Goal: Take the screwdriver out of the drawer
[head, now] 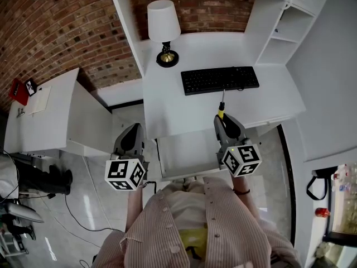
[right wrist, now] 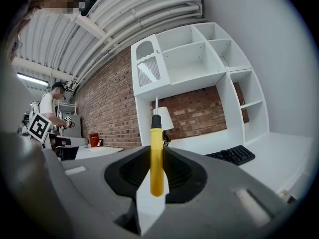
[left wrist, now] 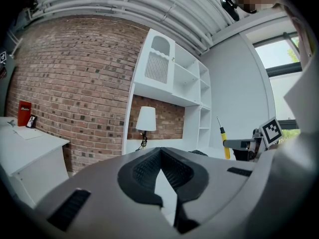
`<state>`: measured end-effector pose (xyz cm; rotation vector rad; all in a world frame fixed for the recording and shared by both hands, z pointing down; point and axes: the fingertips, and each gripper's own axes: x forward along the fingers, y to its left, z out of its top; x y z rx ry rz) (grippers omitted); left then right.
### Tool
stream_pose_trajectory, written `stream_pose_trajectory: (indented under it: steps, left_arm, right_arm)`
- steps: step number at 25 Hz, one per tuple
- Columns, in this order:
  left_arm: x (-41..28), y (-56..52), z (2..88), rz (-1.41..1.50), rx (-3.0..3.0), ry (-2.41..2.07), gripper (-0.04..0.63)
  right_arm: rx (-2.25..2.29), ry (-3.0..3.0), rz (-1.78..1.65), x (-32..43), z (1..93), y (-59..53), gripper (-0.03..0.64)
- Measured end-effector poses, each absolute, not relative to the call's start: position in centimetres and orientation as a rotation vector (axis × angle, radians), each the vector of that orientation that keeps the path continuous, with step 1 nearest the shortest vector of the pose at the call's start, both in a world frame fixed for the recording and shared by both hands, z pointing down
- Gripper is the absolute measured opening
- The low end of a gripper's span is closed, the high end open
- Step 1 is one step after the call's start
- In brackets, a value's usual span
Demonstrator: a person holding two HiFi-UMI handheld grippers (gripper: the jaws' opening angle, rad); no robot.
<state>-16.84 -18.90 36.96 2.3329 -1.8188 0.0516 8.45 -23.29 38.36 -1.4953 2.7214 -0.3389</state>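
A screwdriver (head: pixel 221 110) with a yellow handle and thin metal shaft stands upright between the jaws of my right gripper (head: pixel 221 119), which is shut on the handle (right wrist: pixel 156 158). It is held just above the front edge of the white desk (head: pixel 268 102), over the open white drawer (head: pixel 184 152). The left gripper view shows the screwdriver (left wrist: pixel 223 138) sticking up from the right gripper (left wrist: pixel 248 144). My left gripper (head: pixel 134 128) hangs left of the drawer, beside the desk, its jaws shut (left wrist: pixel 160 166) with nothing in them.
A black keyboard (head: pixel 219 80) and a white-shaded lamp (head: pixel 163 29) sit on the desk, with white shelves (head: pixel 279 38) at the right. A low white side table (head: pixel 44 116) with a red object (head: pixel 18 91) stands at the left. Cables lie on the floor (head: pixel 72 211).
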Motion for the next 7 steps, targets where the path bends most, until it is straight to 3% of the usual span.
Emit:
stream_pose_trajectory:
  steps: [7]
  left_arm:
    - [-16.79,-18.86,36.99,0.063,2.337,-1.815,0.0]
  right_arm:
    - [-1.492,2.721,-0.337,8.34,38.2,-23.12,0.08]
